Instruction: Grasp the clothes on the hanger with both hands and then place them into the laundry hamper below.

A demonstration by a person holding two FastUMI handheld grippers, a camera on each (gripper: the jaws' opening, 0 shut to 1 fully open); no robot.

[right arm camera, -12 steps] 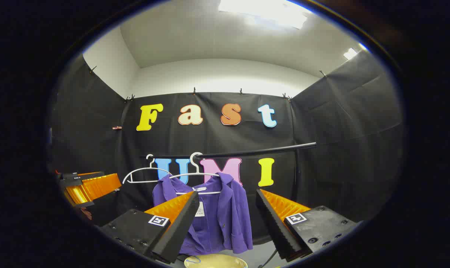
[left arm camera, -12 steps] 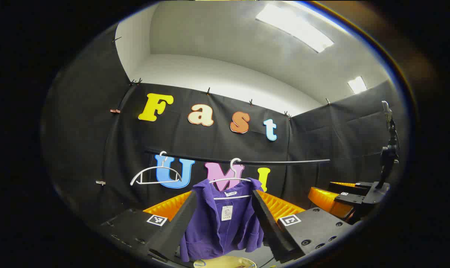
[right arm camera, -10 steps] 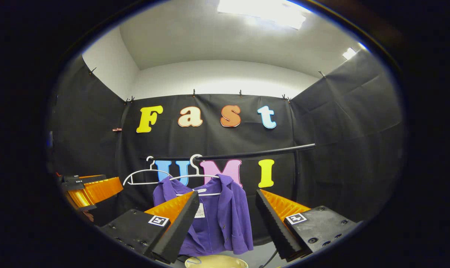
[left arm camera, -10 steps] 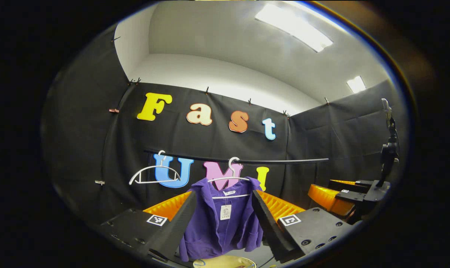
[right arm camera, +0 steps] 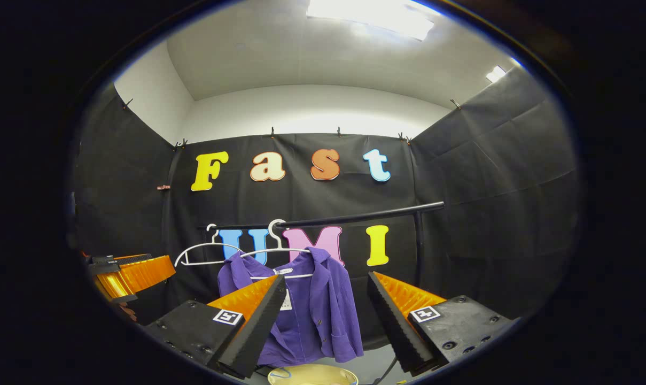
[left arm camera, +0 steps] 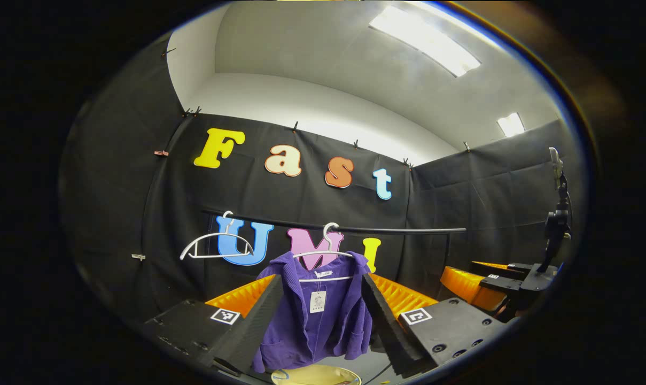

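Both claws wide, empty: left claw (left arm camera: 323,321), right claw (right arm camera: 327,321). Purple shirt (left arm camera: 317,321) hangs on hanger (left arm camera: 325,254) above hamper (left arm camera: 316,375). Approach level, pinch each shoulder w/ fabric deep betw. pads.

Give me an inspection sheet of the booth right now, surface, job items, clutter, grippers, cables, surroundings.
Surface: grey floor strip below the rail, partly seen.
Job's things: purple shirt hangs on a white hanger from the black rail, a tag at its neck; the hamper's yellow rim sits below it.
Clutter: a second white hanger, bare, on the same rail.
Grippers: left gripper open, jaws either side of the shirt in its view, not touching; right gripper open, short of the shirt.
Cables: a dark cable near the floor.
Surroundings: black cloth walls, ceiling lights, a black stand.
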